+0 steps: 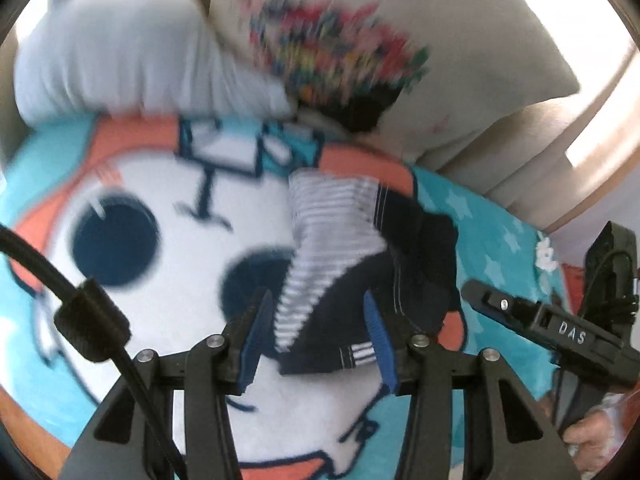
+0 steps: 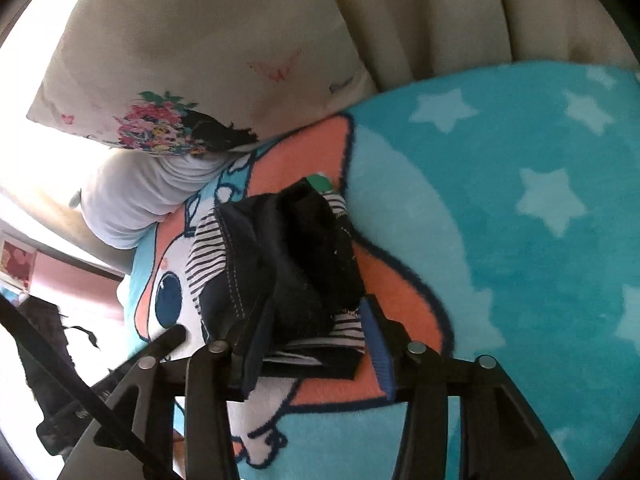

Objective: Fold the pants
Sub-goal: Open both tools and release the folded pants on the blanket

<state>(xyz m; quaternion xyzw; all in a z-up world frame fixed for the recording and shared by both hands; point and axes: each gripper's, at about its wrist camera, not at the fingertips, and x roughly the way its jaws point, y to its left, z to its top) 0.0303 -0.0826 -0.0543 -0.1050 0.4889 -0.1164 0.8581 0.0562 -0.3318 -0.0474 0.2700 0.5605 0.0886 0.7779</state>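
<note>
The pants [image 1: 360,264] are small, dark navy with a white-and-navy striped lining, lying bunched and partly folded on a cartoon blanket [image 1: 160,320]. My left gripper [image 1: 320,340] is open, its blue pads either side of the pants' near end. The right gripper shows at the right edge of the left wrist view [image 1: 560,332]. In the right wrist view my right gripper [image 2: 316,344] is open around the near edge of the bunched pants [image 2: 296,264], which lie on the blanket [image 2: 500,240].
A beige floral pillow [image 1: 380,40] and a white pillow [image 1: 120,68] lie beyond the pants against a beige headboard [image 2: 500,12]. The turquoise star blanket spreads to the right. A room with dark objects shows at far left [image 2: 44,320].
</note>
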